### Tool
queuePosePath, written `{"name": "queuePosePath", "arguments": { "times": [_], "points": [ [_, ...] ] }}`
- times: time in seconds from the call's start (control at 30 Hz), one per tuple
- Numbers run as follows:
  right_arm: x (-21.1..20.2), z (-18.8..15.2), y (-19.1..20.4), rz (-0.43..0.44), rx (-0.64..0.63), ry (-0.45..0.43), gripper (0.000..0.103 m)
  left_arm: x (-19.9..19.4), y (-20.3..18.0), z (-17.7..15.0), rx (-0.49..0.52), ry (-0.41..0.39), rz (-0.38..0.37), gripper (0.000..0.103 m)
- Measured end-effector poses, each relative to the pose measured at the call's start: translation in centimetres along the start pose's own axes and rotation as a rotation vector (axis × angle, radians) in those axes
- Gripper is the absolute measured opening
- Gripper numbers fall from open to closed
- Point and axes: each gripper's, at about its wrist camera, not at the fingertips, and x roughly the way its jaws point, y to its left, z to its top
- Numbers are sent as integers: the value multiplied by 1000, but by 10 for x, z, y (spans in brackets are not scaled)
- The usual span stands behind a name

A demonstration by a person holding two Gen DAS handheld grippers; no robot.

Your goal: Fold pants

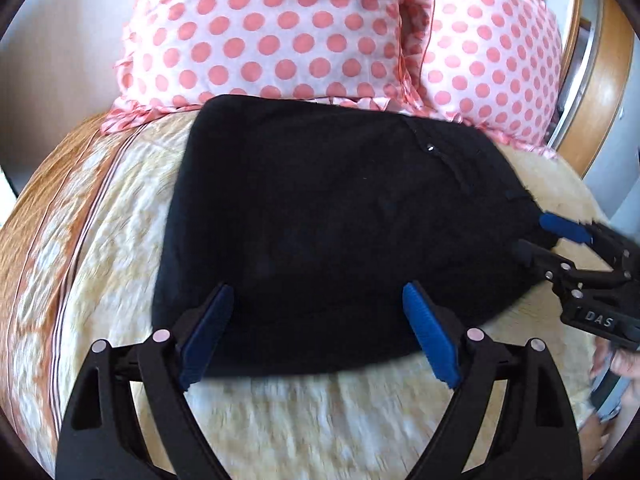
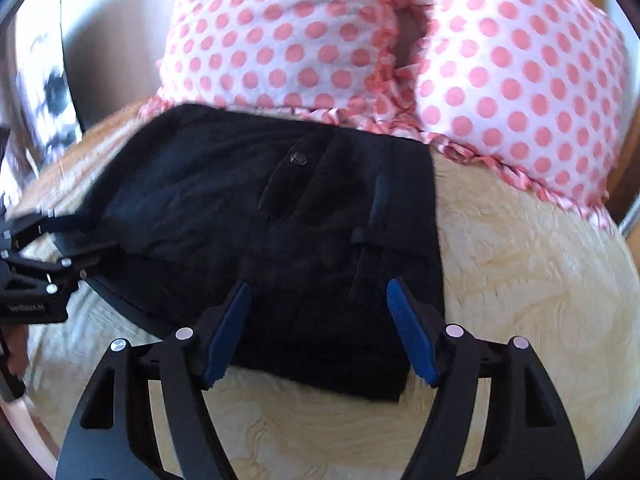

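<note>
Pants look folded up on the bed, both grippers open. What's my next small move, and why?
Probably back both grippers off. The pants already lie as a compact stack below the pillows, and the left gripper and right gripper are open, gripping nothing.

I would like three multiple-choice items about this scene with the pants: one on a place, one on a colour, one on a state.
1. Where do the pants lie?
A. on the bedspread, just before the pillows
B. on top of the pillows
C. on the floor

2. What colour are the dots on the pillows?
A. blue
B. pink
C. green

3. How is the left hand-held gripper?
A. shut on the pants
B. shut on a pillow
C. open

Answers: 1 A, the black pants rest on the cream bedspread, their far edge at the pillows. 2 B, pink dots on white. 3 C, its blue pads stand wide apart over the pants' near edge.
</note>
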Motion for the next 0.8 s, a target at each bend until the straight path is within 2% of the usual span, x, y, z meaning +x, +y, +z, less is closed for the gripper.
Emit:
{"name": "queuePosePath", "arguments": {
  "times": [0.03,0.13,0.23,0.33,0.63,0.8],
  "points": [
    [-14,-10,2,11,34,-29,102,-10,2,-4,-7,-13,5,94],
    [-38,-36,12,16,74,-67,102,-40,7,-24,-21,-56,34,100],
    [-42,-60,25,2,94,-61,102,-56,9,-51,-26,-74,83,101],
    [-38,-74,36,-8,117,-38,102,-58,8,-70,-27,-68,100,101],
    [-35,-91,57,-75,112,-43,102,-55,12,-86,-16,-78,151,101],
    [-37,-96,58,-92,108,-43,102,-48,16,-90,-11,-56,148,101]
  ]
}}
